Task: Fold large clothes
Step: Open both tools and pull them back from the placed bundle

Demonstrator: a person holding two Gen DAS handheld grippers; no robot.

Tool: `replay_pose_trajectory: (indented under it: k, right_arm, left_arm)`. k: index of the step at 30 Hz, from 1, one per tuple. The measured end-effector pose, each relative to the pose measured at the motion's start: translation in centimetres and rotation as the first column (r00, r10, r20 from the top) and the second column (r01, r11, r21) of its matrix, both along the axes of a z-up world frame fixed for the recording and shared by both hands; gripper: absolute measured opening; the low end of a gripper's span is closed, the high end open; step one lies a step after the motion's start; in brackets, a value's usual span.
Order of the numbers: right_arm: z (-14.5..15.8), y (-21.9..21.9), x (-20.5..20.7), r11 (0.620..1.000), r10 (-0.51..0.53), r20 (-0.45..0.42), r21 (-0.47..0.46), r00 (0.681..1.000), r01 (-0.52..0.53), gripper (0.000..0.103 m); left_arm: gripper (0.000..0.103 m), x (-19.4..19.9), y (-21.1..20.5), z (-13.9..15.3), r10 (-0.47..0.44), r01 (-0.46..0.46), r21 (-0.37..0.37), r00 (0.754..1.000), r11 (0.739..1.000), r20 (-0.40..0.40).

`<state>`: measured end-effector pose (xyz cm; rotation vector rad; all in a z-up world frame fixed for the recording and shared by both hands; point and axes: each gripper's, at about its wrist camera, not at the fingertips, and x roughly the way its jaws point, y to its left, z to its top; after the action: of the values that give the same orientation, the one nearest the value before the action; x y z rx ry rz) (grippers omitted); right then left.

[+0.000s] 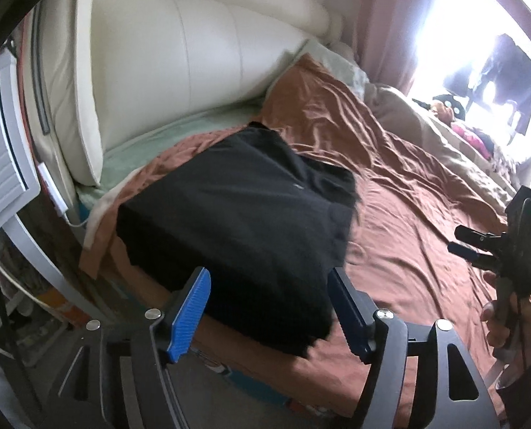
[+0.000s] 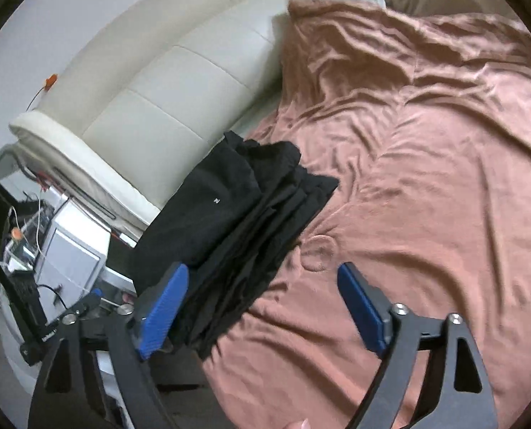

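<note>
Left wrist view is showing a big bed covered by a wrinkly rust-brown blanket (image 1: 390,186). A puffy cream headboard (image 1: 201,57) is standing at the back, and a pale green sheet (image 1: 179,132) is peeking out under the blanket. Bright light is coming through a window (image 1: 455,35) with pink curtains. A white bedside cabinet (image 2: 75,250) is sitting beside the bed, with wires lying around it.

A black folded garment (image 1: 236,221) is lying flat on the blanket near the bed's edge, close to the headboard. In the right wrist view its many layers are showing along one side like a stack, and a tiny white mark is sitting on top.

The left gripper (image 1: 269,311) is hanging just above the garment's near edge with its blue pads spread wide, holding nothing. The right gripper (image 2: 261,307) is spread wide too, empty, beside the garment. A hand (image 1: 505,318) is holding its handle.
</note>
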<state>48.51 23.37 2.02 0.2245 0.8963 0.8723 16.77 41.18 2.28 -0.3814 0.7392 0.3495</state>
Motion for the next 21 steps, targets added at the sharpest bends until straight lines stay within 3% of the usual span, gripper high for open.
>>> replay_pose_trajectory:
  k: [4,6,7,13,21]
  right_arm:
    - [2.6,-3.0,-3.0,1.0,-0.001,0.058,-0.02,0.998,0.002,0.087]
    - [3.8,-4.3,-4.4,1.0,-0.005,0.092,-0.026,0.996,0.007,0.094]
    - [4.3,-4.9,-5.1,1.0,-0.008,0.109,-0.029,0.994,0.012,0.103]
    - [7.6,-9.0,-10.3,0.997,-0.026,0.217,-0.06,0.976,0.04,0.103]
    - [9.8,-13.8,-16.2,0.995,-0.063,0.246,-0.063,0.967,0.081,0.103]
  left_arm:
    - [0.095,-1.0,-2.9,1.5,-0.009,0.007,0.043,0.999,0.999,0.032]
    - [0.102,-1.7,-4.5,2.4,-0.02,0.016,0.06,0.998,0.998,0.059]
    - [0.103,-2.1,-5.2,2.7,-0.024,0.02,0.063,0.997,0.998,0.073]
    - [0.103,-4.3,-8.9,4.2,-0.036,0.029,0.061,0.993,0.998,0.116]
    - [0.103,-8.8,-13.8,6.2,-0.058,0.051,0.044,0.981,0.998,0.184]
